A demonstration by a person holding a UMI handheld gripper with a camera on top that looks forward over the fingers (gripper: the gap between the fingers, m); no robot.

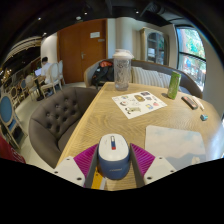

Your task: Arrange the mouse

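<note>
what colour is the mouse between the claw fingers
The mouse is white on top with a blue-grey rear half, seen in the gripper view, gripped between the claw fingers.

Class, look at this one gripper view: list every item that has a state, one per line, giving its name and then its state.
mouse: held between the jaws, both pads pressing its sides
gripper: shut on the mouse
glass jar: upright on the table, lid on
green bottle: upright
printed sheet: lying flat
wooden door: closed
</note>
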